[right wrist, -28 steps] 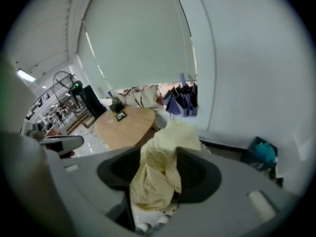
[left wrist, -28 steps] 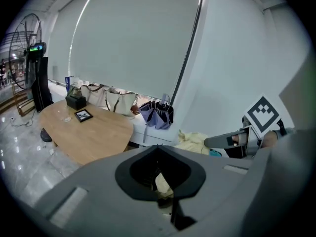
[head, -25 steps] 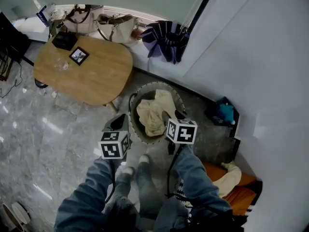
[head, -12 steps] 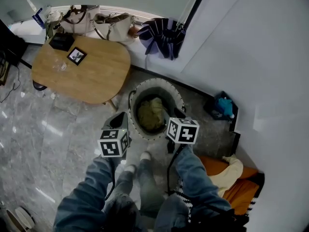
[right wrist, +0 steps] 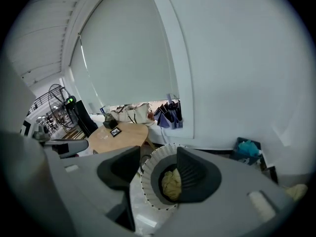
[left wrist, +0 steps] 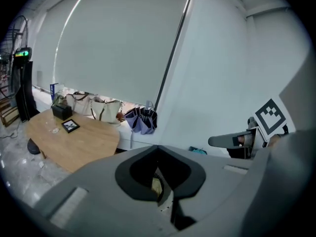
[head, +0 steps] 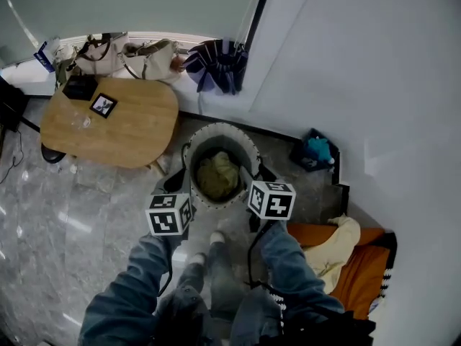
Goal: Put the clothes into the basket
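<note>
**Head view.** A round white woven basket [head: 220, 127] stands on the grey marble floor [head: 86, 215], just ahead of the person's feet and near the white wall. A crumpled yellow-olive garment [head: 216, 175] lies at the bottom of it. The left hand-held gripper [head: 175, 182] hangs beside the basket's left rim. The right hand-held gripper [head: 261, 173] hangs beside its right rim. Neither carries anything. Beyond the basket, an oval wooden tabletop [head: 122, 132] bears a small black picture frame [head: 103, 104] and a black box [head: 79, 87]. Behind it are beige bags [head: 137, 52] and a folded purple umbrella [head: 215, 65]. At the right, a cream cloth [head: 337, 247] lies on an orange cushion [head: 360, 280].

**Left gripper view.** The dark jaw tips meet, with nothing clamped between them. A sliver of the yellow-olive garment shows through the narrow slit below the tips. The right hand-held gripper's jaw and marker cube show at the right edge.

**Right gripper view.** The jaws stand well apart, with nothing between the pads. The wide gap between them shows the basket's ribbed white rim and the garment bunched inside, below the jaws and clear of them.
</note>
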The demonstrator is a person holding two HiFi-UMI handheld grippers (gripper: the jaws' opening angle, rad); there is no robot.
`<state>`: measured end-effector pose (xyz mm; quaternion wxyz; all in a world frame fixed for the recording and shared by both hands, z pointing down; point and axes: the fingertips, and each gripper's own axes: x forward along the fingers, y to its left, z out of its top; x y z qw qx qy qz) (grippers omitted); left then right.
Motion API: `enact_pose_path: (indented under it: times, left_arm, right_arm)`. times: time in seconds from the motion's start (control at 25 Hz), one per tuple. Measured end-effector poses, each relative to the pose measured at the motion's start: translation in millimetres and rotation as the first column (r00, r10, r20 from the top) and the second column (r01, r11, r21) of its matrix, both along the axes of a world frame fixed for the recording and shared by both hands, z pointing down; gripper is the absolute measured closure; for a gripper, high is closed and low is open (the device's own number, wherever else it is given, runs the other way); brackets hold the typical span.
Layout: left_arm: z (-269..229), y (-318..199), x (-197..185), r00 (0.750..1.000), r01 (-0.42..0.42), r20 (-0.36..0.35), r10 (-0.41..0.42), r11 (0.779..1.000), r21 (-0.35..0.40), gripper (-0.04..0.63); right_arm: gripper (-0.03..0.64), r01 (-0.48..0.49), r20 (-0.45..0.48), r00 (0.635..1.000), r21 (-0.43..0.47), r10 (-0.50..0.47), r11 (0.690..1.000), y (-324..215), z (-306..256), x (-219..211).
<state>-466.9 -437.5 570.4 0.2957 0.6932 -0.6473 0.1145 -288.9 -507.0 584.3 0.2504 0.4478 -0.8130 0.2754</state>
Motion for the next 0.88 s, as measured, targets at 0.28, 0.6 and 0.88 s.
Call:
enact_pose_path:
  times: [0.28,0.6,0.88]
  left_arm:
    - [-43.7,2.3,45.6,0.987,-0.163,-0.004,0.164,0.983,0.082,0.594]
    - [-92.8,21.4,116.1,0.940,-0.336,0.000,0.341,0.927,0.167,0.594]
    - [-118.2,41.9,189.4,0.869,-0.487,0.019,0.495,0.845,0.220,0.594]
  right_arm:
    - [0.382,-0.172,-0.010,0.985,0.073,0.173,0.982,38.4,-49.6,65.6]
    - [0.382,-0.365,0.039,0.931,0.125,0.363,0.923,93.9,-99.5,140.3]
    - [0.382,-0.510,0.044,0.858,0.185,0.511,0.840,146.5,-129.6,212.9]
